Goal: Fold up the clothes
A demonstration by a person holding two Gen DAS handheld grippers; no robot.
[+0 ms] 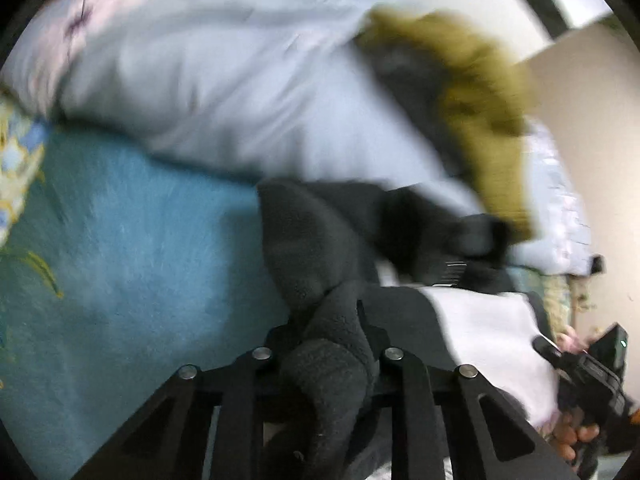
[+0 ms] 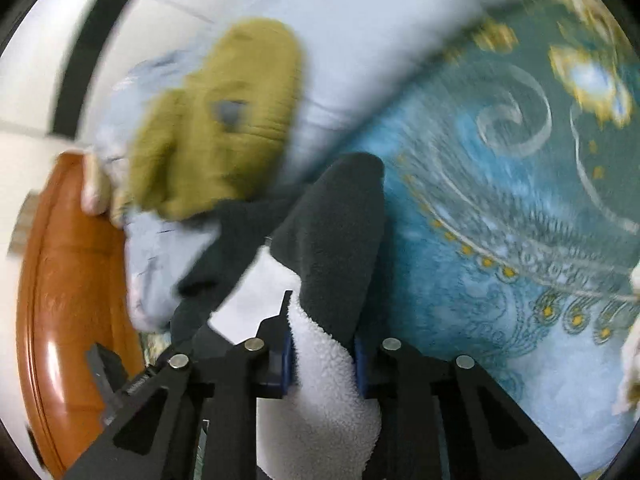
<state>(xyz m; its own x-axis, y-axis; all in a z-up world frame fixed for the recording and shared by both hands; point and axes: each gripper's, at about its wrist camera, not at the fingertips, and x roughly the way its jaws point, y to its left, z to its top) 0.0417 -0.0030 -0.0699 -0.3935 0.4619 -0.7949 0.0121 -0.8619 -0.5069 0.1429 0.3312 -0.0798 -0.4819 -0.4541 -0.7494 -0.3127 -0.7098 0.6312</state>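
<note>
Left wrist view shows the left gripper pinching a bunched fold of the dark grey fleece garment, its two black fingers pressed against the cloth from both sides. From that pinch the fleece rises and spreads to the right, where its white fleecy inner side turns outward. At the lower right edge of the same view the right gripper appears as a black device held in a hand, just beside the white part of the garment. Under and to the left of the garment lies a blue patterned blanket. Behind it sits a pale lilac pillow, with an olive-green cloth lying against its right end. Much of this is smeared by motion blur.

Right wrist view shows the right gripper clamped on the same garment, blue pads squeezing a strip whose white fleece lining faces the camera while the grey outer side stands up beyond the fingertips. To the right spreads the blue blanket with swirls and gold dots. To the left are the olive-green cloth on the pale pillow, and a glossy orange-brown wooden bed frame at the left edge. Part of the left gripper's black frame shows at the lower left
</note>
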